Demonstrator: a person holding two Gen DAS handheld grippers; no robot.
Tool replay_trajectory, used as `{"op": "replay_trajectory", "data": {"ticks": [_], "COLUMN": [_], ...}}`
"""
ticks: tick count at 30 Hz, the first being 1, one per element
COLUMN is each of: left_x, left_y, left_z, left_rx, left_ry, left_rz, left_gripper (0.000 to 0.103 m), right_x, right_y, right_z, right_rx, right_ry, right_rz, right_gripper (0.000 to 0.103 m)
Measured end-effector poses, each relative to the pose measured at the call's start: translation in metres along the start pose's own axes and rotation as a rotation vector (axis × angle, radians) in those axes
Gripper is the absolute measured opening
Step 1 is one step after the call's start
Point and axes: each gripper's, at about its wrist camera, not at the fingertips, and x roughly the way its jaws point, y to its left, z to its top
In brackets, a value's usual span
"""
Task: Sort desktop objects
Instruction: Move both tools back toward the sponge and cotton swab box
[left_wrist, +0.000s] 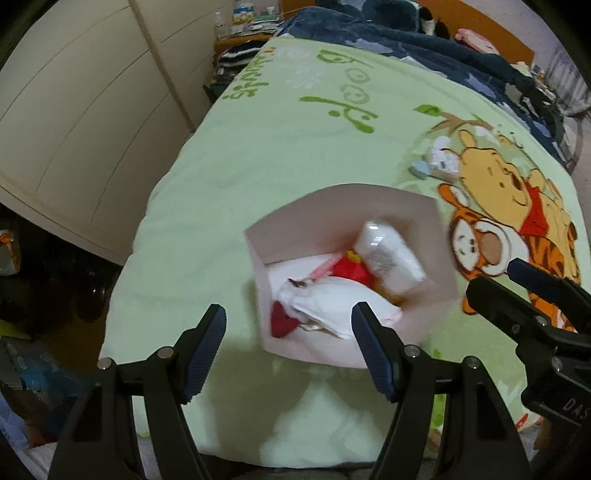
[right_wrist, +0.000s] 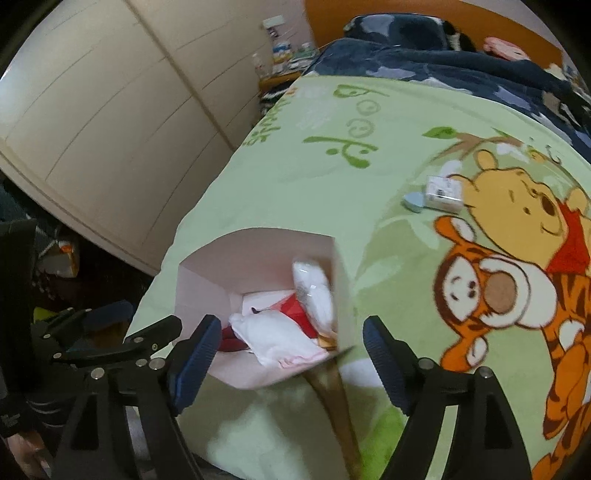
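With both the left gripper and right gripper spread empty above it, the open white paper box collects sorted items. A small white packet and pale blue heart-shaped piece lie apart on the green cartoon blanket, probably unsorted.

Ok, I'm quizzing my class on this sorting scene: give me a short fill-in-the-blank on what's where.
1. The white packet lies inside the pale ____.
2. Both claws, left claw and right claw, have their jaws ____.
3. The small white box and the blue heart-shaped piece still lie on the ____.

Missing words: box; open; blanket
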Motion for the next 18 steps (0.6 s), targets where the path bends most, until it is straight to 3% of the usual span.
{"op": "replay_trajectory", "data": {"ticks": [12,18], "left_x": [-0.032,-0.038], "left_y": [-0.090,-0.136], "left_z": [-0.016,-0.002], "left_rx": [0.128,0.162], "left_ry": [-0.030,-0.052], "left_rz": [-0.091,-0.138], "left_gripper": [0.072,0.072], "right_x": [-0.048,-0.074], "right_y": [-0.082,-0.120], "right_z": [-0.042,-0.041], "right_rx": [0.172,0.216], "right_ry": [-0.044,-0.162], "right_rz": [-0.097,-0.147], "right_gripper": [0.084,0.087]}}
